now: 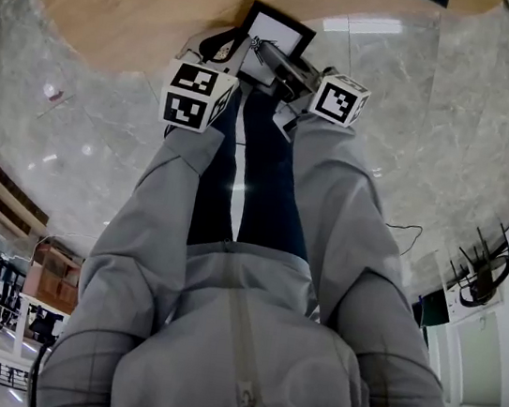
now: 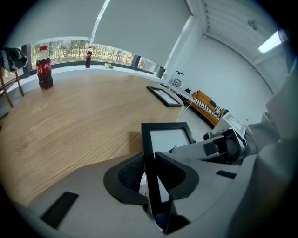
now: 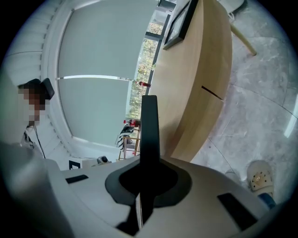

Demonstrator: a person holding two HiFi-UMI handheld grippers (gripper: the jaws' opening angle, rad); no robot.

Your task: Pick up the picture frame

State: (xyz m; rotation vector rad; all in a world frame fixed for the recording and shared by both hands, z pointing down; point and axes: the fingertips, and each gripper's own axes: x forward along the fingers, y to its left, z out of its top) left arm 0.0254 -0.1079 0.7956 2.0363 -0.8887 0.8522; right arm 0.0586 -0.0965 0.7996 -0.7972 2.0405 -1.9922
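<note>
**Both grippers hold the picture frame at the table's near edge**

The big round wooden table (image 1: 104,5) fills the top of the head view. The black picture frame (image 1: 278,33) is at its near edge, right in front of me, with a gripper on each side. I cannot tell if its far end rests on the wood or is lifted clear.

The left gripper (image 2: 151,160) looks to have its jaws pressed on the frame's left side bar. The right gripper (image 3: 149,169) has its jaws squeezed tight on a thin edge of the frame. That edge sticks up between them like a black stick.

I think the frame is light and stiff, so it should not bend or droop. The front may be glass, so it could crack if I bump it or drop it. The smooth black bars look slippery. The best place to hold is the side bars, not the white middle. One hold on each side should stop it from twisting.

The left gripper view shows a cola bottle (image 2: 44,67) near the table's far left edge and a second frame (image 2: 164,96) lying flat near the far edge. The head view shows no bottle. The right gripper view alone shows the held frame edge-on, and a white shoe (image 3: 259,176) on the floor. Only the head view shows both grippers together.
</note>
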